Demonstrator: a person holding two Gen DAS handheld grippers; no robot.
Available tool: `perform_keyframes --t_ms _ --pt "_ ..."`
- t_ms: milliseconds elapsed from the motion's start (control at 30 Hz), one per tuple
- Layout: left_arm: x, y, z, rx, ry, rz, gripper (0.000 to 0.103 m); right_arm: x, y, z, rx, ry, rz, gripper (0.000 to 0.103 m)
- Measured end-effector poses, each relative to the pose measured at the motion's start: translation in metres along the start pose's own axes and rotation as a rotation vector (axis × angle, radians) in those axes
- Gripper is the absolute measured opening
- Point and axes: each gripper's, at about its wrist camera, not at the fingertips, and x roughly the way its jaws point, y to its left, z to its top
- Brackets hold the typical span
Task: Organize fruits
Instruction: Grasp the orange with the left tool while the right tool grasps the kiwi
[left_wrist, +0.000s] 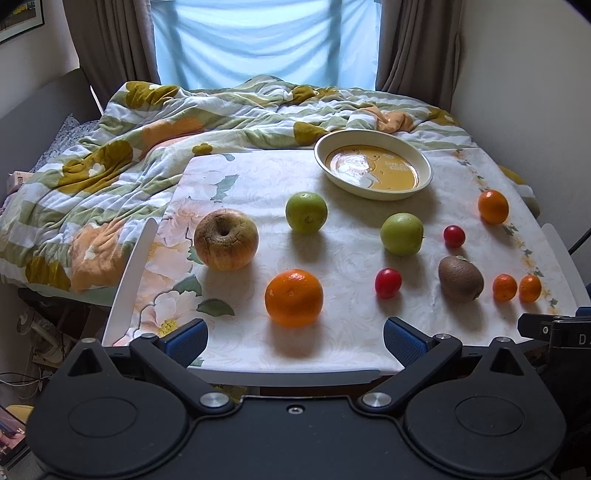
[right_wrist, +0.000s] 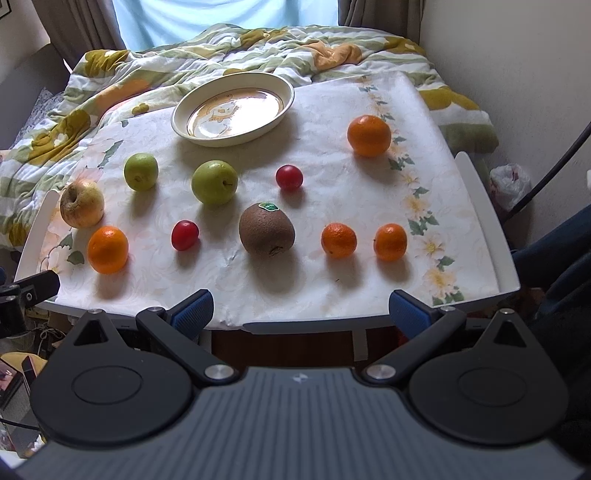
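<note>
Both tools held off the near edge of the table (left_wrist: 295, 373), above nothing but its rim. Left gripper (left_wrist: 295, 341) spread wide, blue pads (left_wrist: 186, 341) well apart, nothing between them; right gripper (right_wrist: 301, 314) likewise spread wide and bare, pads (right_wrist: 194, 314) flanking the near edge. Fruit scattered loose over the floral tablecloth (right_wrist: 332, 184), none of it in the dish. Cream bowl (right_wrist: 232, 109) with a yellow printed bottom at the far edge, left of centre in the right wrist view, holding no fruit. Wrinkled apple (left_wrist: 226, 240) near the left edge, large orange (left_wrist: 293, 298) just in front of it toward the near edge. Two green apples (left_wrist: 306, 212) (left_wrist: 402, 234) across the middle, apart from each other. Red plum (left_wrist: 388, 283) nearer the front, second red plum (left_wrist: 454, 236) farther back and right of it. Brown kiwi (right_wrist: 266, 229), green sticker on top, between the plums and a pair of small mandarins (right_wrist: 338, 240) (right_wrist: 390, 242) sitting side by side toward the near right corner, not touching. Another orange (right_wrist: 368, 135) alone by the right edge, far side. Beyond the far edge, a rumpled flowered quilt (left_wrist: 166, 122) on a bed, then curtains (left_wrist: 110, 40) and a lit window (left_wrist: 266, 37).
</note>
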Motion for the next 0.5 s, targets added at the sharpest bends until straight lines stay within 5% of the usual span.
perform_keyframes --t_ms 500 --pt "0.069 0.003 -0.011 0.055 -0.087 0.016 0.101 0.058 0.023 -0.006 -0.036 -0.130 0.026 0.103"
